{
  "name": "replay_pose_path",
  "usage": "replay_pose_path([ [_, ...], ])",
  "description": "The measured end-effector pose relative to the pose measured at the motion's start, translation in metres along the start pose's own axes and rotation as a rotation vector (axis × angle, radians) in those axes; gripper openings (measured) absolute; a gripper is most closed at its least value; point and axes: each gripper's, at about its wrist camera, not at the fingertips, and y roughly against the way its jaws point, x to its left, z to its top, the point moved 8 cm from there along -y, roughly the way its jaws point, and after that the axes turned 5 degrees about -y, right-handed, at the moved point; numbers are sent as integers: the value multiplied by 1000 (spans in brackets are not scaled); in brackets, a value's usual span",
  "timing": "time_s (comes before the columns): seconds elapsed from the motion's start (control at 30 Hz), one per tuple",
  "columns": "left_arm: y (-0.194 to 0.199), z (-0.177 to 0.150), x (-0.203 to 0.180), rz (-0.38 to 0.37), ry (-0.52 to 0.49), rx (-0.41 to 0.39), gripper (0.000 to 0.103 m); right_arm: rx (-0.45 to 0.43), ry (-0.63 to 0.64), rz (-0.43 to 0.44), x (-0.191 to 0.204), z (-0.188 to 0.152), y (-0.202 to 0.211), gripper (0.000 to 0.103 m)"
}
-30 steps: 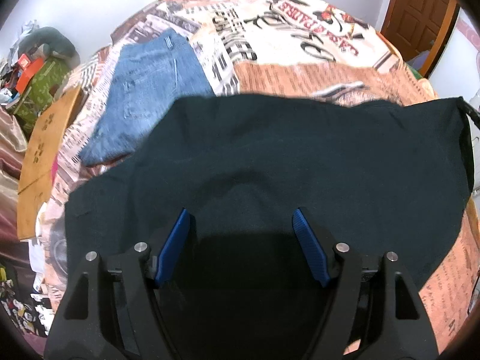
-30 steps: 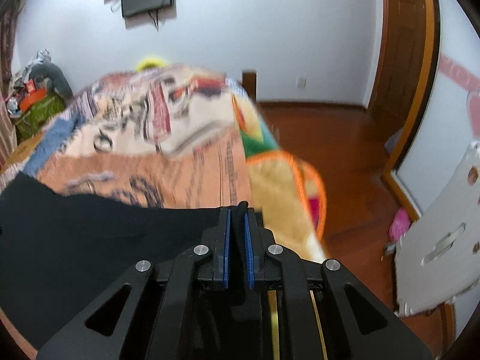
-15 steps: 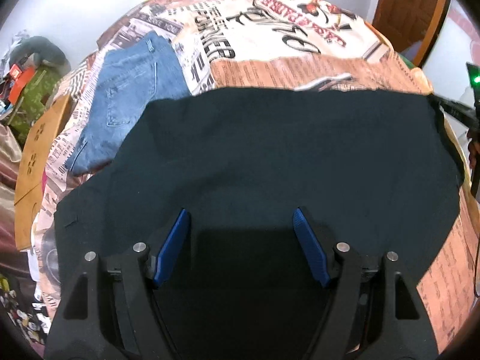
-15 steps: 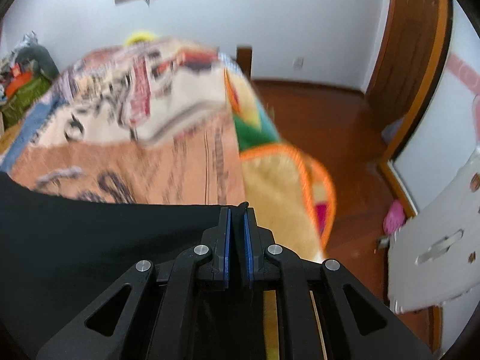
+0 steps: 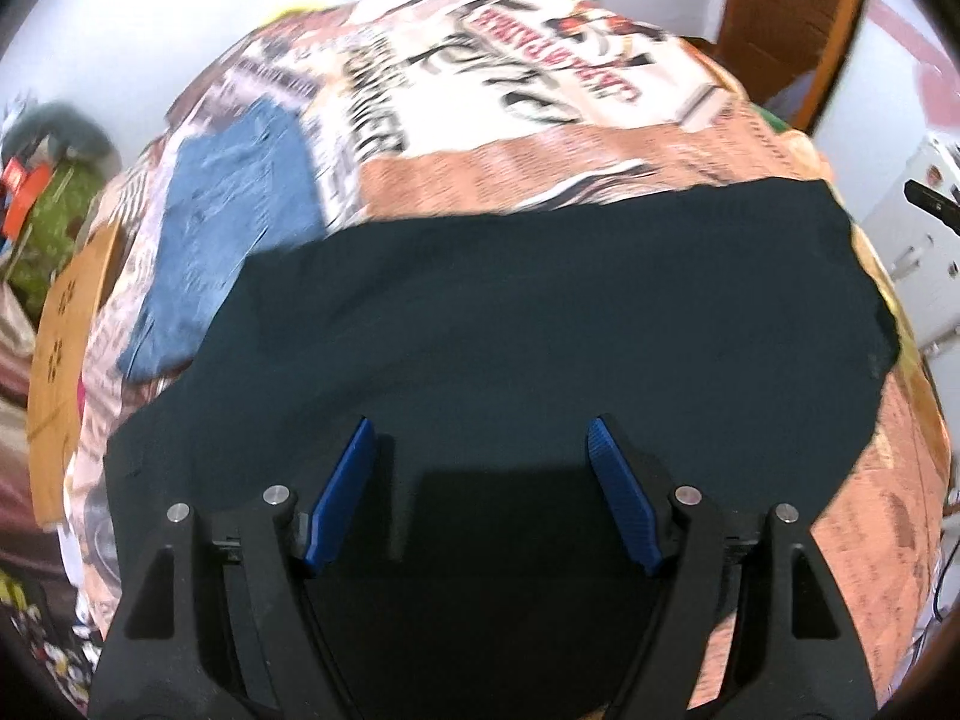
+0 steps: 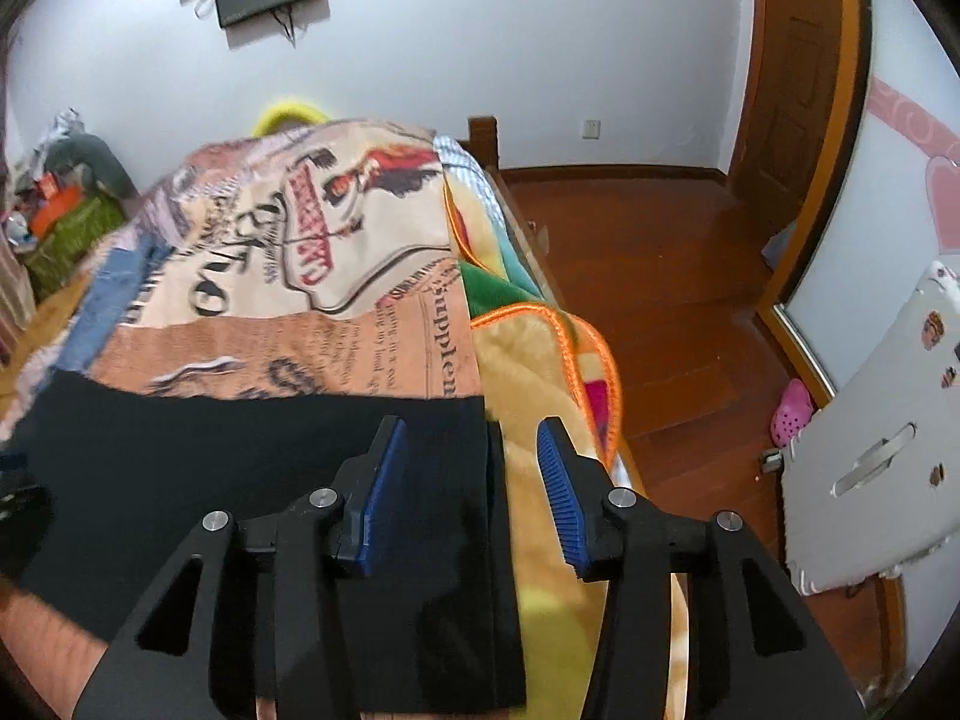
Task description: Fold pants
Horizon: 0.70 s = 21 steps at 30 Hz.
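Since a second ago the right gripper [image 6: 471, 441] has let go; both it and the left gripper [image 5: 480, 450] gape empty over the black pants [image 5: 540, 324], folded flat beside the jeans [image 5: 222, 222]; further folds probably remain.

The left tool [image 5: 482, 489] is a matte black frame with two angled arms, each cut through by a long triangular opening. Four round silver screw heads sit across its top. Its fingers [image 5: 341, 501] carry ribbed, bright blue pads. The right tool [image 6: 471, 495] has the same build: black arms, triangular cut-outs, four silver screws, blue ridged pads. A patch of bare skin [image 6: 45, 645] shows at the near left of the right wrist view.
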Motion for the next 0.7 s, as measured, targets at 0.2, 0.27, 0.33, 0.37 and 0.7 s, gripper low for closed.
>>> replay_pose_path([
  [0.2,0,11,-49,-37,-91,2,77,58,-83,14,-17,-44,23,42],
  [0.27,-8,8,-64,-40,-121,26,77,99,-123,33,-21,-66,19,42],
  [0.33,-14,5,-73,-29,-147,47,77,127,-156,41,-23,-83,12,42],
  [0.37,-17,5,-75,-16,-158,50,77,135,-170,44,-25,-87,10,42],
  [0.7,-27,3,-64,-53,-63,65,91,182,-211,83,-16,-107,-28,41],
])
